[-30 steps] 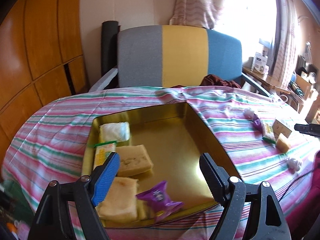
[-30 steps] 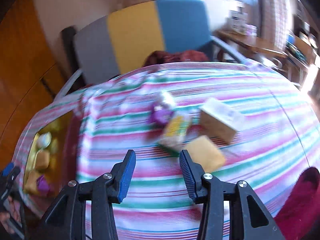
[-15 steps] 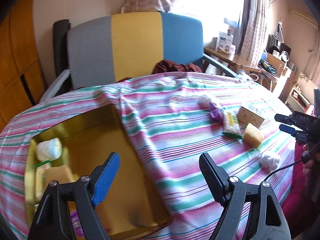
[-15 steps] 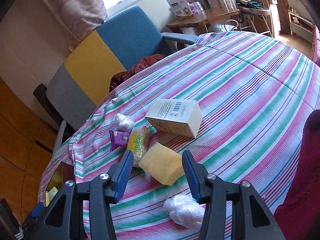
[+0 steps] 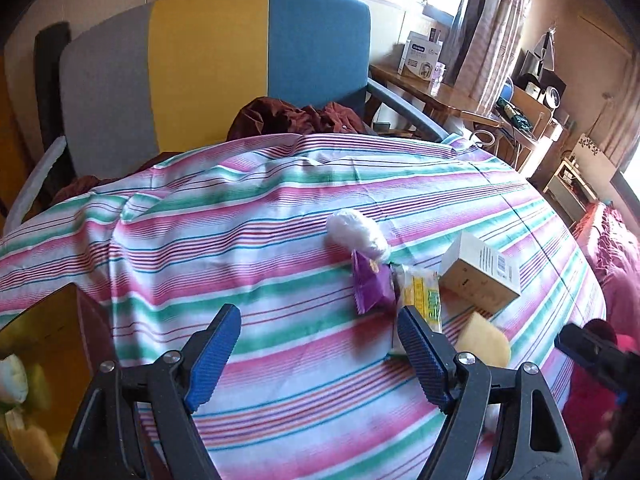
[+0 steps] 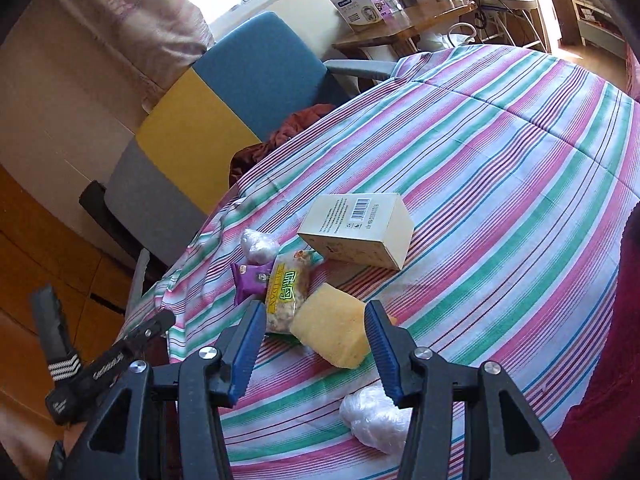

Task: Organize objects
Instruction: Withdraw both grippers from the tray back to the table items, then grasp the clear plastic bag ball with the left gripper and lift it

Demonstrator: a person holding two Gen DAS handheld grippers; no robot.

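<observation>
A yellow sponge block (image 6: 334,336) lies on the striped tablecloth between the tips of my open right gripper (image 6: 316,338). Next to it lie a yellow snack packet (image 6: 288,292), a purple packet (image 6: 250,278), a beige box (image 6: 360,230) and two white wrapped balls (image 6: 259,245) (image 6: 378,420). My left gripper (image 5: 318,346) is open and empty above the cloth, left of the same cluster: purple packet (image 5: 370,282), snack packet (image 5: 422,296), box (image 5: 480,280), sponge (image 5: 484,344). A gold tray (image 5: 40,328) with stored items shows at the far left.
A grey, yellow and blue chair (image 5: 216,68) with a dark red cloth (image 5: 296,118) stands behind the table. A wooden side table with boxes (image 6: 400,28) stands by the window. A dark red fabric (image 6: 600,380) lies at the right table edge.
My left gripper has swung right from over the gold tray to the loose items. My right gripper has come closer, so the sponge now lies between its fingertips.
</observation>
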